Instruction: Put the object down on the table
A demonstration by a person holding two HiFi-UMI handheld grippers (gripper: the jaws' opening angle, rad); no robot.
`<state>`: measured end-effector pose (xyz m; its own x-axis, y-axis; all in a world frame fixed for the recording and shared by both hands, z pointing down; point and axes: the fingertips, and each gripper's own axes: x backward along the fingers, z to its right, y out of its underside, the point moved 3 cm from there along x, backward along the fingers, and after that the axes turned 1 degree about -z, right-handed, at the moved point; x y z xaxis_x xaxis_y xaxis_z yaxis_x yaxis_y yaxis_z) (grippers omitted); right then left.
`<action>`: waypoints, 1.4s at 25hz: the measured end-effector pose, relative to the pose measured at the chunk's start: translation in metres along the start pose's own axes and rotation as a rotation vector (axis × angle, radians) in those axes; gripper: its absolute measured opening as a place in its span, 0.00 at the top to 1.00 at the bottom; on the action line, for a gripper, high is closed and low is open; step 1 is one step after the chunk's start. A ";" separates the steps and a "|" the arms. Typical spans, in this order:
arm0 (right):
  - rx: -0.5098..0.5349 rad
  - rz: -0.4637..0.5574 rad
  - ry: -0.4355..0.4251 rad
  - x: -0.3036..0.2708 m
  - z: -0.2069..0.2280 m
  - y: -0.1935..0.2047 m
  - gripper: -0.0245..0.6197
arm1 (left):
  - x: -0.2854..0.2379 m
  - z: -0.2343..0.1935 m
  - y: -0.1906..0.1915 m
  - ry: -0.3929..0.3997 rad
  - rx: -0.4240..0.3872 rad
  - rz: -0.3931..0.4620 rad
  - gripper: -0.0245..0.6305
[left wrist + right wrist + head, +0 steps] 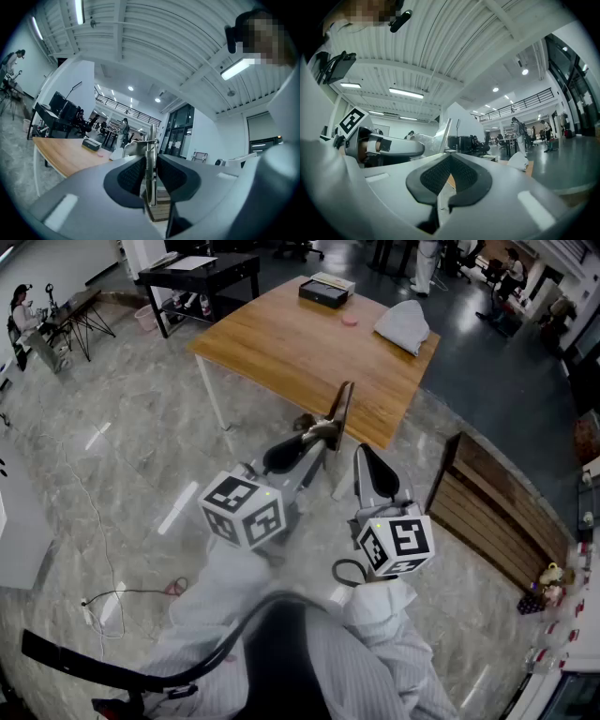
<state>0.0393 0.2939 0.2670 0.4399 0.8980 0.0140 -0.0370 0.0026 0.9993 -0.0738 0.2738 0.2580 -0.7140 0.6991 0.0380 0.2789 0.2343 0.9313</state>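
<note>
Left gripper jaws grip metal tool — long axis pointing away toward table; right gripper jaws closed.

Wooden table sits mid-room. Pale marble-look floor near side and left of it, darker grey floor off its right. Black desk just behind its left corner. Slatted wood bench to its right. White ribbed ceiling above, strip lights on.
</note>
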 end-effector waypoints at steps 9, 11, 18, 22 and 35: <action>-0.032 0.006 0.005 0.002 0.009 0.003 0.94 | -0.001 -0.001 0.004 -0.010 0.002 -0.003 0.83; -0.052 0.009 0.006 0.001 0.011 0.004 0.94 | -0.001 -0.001 0.005 -0.015 0.003 -0.006 0.83; -0.066 0.005 -0.015 0.000 0.015 0.005 0.94 | -0.005 -0.006 0.010 -0.027 0.024 -0.012 0.83; -0.079 -0.010 -0.026 0.000 0.019 0.013 0.94 | -0.011 -0.013 0.022 -0.039 0.050 -0.036 0.83; -0.158 -0.076 0.029 -0.120 0.092 0.062 0.94 | -0.123 -0.134 0.042 0.004 0.184 -0.160 0.83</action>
<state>0.0671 0.1453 0.3301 0.4206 0.9050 -0.0644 -0.1468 0.1379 0.9795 -0.0603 0.1068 0.3410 -0.7609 0.6406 -0.1035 0.2738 0.4615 0.8439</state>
